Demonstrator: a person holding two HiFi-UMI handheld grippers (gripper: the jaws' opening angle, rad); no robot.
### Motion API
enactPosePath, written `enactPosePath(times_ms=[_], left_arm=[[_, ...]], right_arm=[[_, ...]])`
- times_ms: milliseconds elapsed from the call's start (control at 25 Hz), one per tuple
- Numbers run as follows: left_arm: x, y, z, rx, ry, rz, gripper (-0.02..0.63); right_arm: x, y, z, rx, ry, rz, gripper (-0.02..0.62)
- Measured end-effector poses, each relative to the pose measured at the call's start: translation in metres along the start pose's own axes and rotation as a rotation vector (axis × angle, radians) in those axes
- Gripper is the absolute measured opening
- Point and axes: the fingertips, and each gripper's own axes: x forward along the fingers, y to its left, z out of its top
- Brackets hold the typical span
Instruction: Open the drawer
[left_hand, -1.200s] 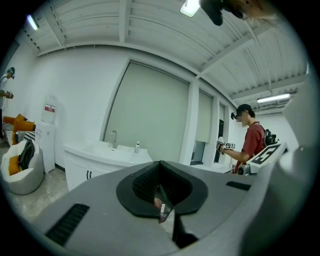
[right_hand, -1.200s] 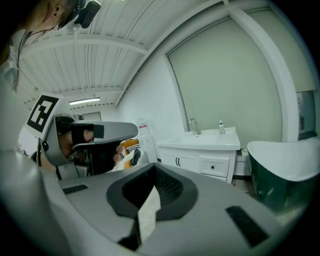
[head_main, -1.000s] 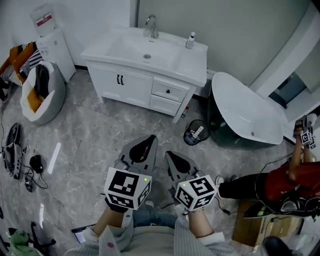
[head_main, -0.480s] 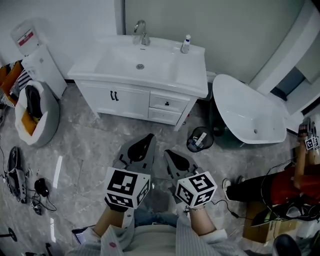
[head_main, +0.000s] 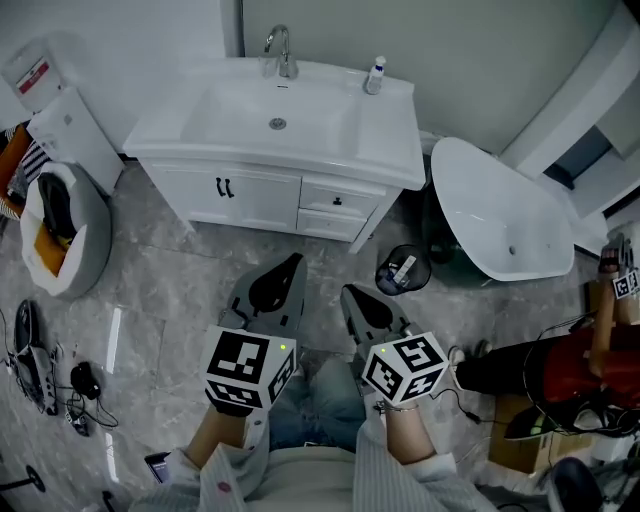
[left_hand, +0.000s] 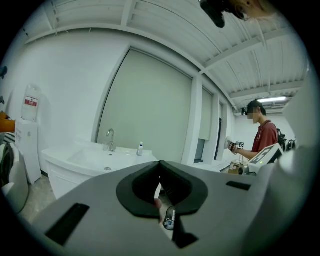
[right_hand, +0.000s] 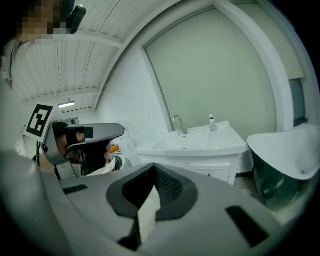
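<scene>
**Desk:** Where's the drawer from where you sit?

**Operator:** I see the drawer (head_main: 338, 200) on the right half of the white washbasin bench (head_main: 395, 150), under the basin top. It has a small dark knob. A second drawer front (head_main: 330, 225) sits just beneath it, and a pair of cabinet doors (head_main: 235, 192) sits to the left. Both drawer fronts look flush with the cabinet, so I read them as closed.

**Desk:** And the tongs?

**Operator:** The left tongs (head_main: 293, 266) are closed. In the left gripper view I see the tips meeting with nothing between them. The right tongs (head_main: 348, 294) are the same, with the tips together and empty. Both hang side by side over the grey floor (head_main: 190, 280), pointing toward the bench and well apart from it.

**Desk:** Anything around the bench?

**Operator:** I can make out a tap (head_main: 280, 50) at the back of the basin and a small bottle (head_main: 376, 75) on the top, near the right rear corner. A dark bin (head_main: 402, 270) stands on the floor, between the bench's right end and a white bathtub (head_main: 500, 225). A person in a red top (head_main: 590, 360) is off to the right.
</scene>
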Motion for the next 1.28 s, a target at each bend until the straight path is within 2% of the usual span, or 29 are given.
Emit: enactPosePath(times_ms=[160, 480, 720, 1120, 1280], left_arm=[[0.008, 0.008, -0.006, -0.005, 0.011, 0.003, 0.015], [0.047, 0.027, -0.011, -0.004, 0.018, 0.036, 0.015], [0.102, 0.046, 0.0, -0.011, 0.024, 0.063, 0.015], [0.213, 0.076, 0.032, -0.028, 0.033, 0.135, 0.015], [0.27, 0.1, 0.045, -0.036, 0.036, 0.176, 0.016]], right_arm=[[0.007, -0.012, -0.003, 0.022, 0.009, -0.016, 0.008], [0.039, -0.046, -0.001, 0.044, 0.028, 0.009, 0.008], [0.08, -0.079, 0.027, 0.034, 0.045, 0.051, 0.008], [0.154, -0.158, 0.093, 0.017, 0.08, 0.116, 0.008], [0.2, -0.197, 0.126, 0.0, 0.099, 0.152, 0.008]])
